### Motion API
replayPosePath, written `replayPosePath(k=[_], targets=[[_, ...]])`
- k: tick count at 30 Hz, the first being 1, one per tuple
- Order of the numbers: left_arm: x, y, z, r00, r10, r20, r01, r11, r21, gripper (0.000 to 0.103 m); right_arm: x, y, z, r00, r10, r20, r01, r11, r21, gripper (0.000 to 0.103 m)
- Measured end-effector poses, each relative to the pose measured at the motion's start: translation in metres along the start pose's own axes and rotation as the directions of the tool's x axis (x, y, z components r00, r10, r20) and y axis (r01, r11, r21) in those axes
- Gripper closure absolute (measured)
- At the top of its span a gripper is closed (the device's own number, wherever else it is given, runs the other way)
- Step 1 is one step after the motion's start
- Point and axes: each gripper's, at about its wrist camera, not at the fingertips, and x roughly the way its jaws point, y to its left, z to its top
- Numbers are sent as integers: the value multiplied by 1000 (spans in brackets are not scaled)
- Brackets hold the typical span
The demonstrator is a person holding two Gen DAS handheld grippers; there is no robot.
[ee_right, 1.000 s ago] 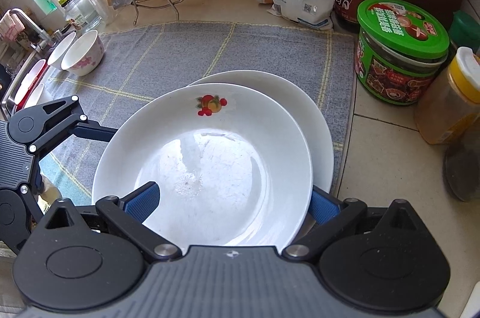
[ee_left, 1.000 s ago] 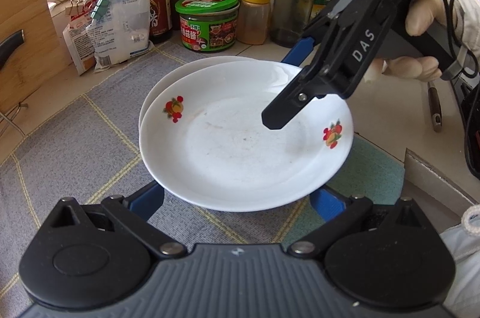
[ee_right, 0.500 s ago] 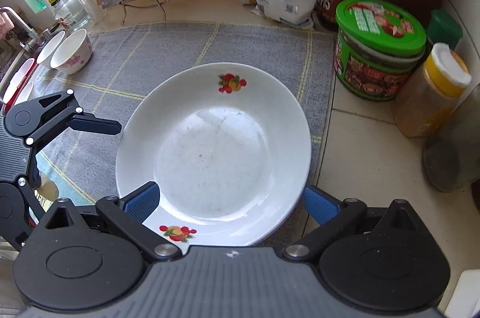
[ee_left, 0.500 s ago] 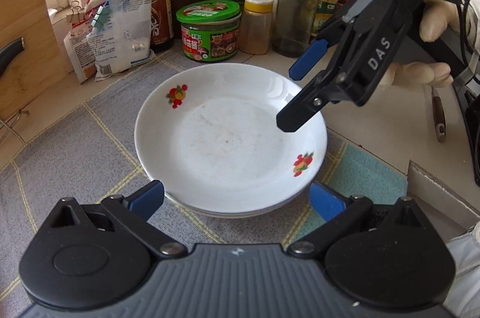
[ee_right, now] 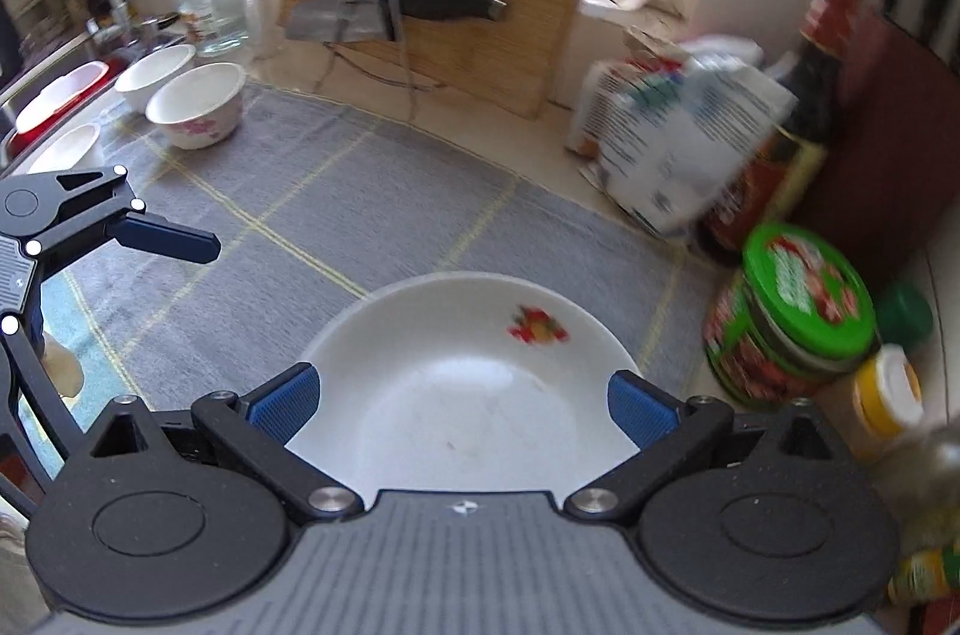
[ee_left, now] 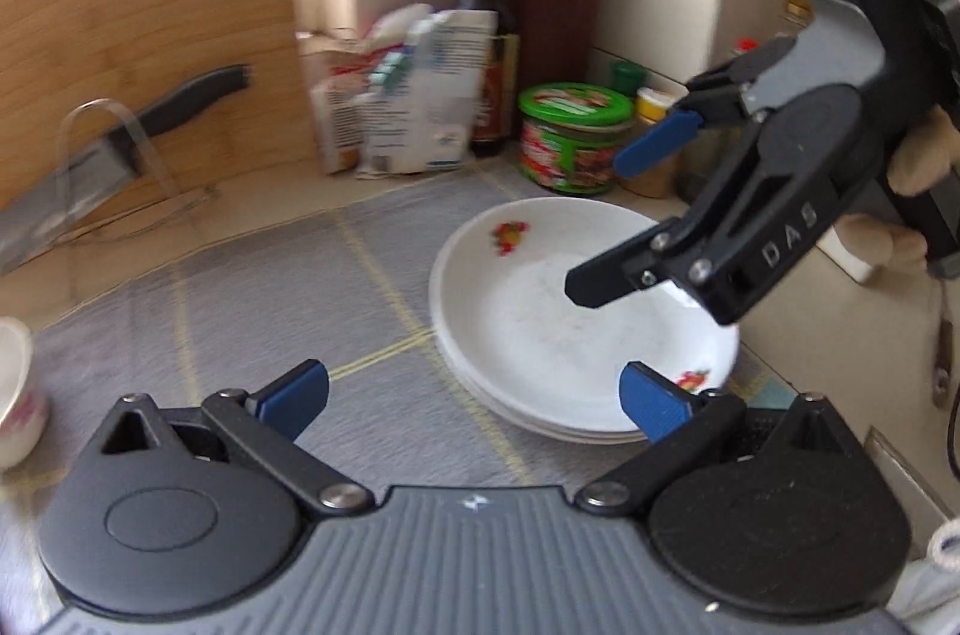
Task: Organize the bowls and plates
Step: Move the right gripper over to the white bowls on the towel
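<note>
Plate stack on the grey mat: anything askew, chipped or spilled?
Nothing serious. The plate stack sits level on the grey mat, rims roughly aligned, with no chips or spills visible. The top plate shows faint specks or smears in its well. Both views are motion-blurred, so fine damage could be missed.

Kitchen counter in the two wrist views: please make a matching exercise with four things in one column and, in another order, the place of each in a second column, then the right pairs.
Things:
1. stacked plates
2. knife
3. green-lidded jar
4. flowered bowl

Places:
A. in a clear stand before the wooden board
B. on the grey mat, near the right gripper
C. on the mat's far edge, towards the sink
D. off the mat, beside the dark sauce bottle

Pairs: 1-B, 2-A, 3-D, 4-C
</note>
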Motion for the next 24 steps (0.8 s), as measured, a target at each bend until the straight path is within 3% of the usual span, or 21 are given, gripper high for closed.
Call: replayPosePath(k=[6,11,17,24], targets=[[-38,26,-23,987,160,16,-158,981,-109,1,17,45,30,993,106,59,-103,994,-46,0],[-62,59,-47,973,231,11,-226,960,-168,1,30,85,47,983,165,80,-161,985,-60,0],[-94,104,-82,977,215,11,-211,964,-165,1,62,137,66,985,169,32,-168,985,-32,0],[-137,157,-127,978,206,3,-205,974,-96,1,104,211,85,985,165,-44,-165,986,2,0]])
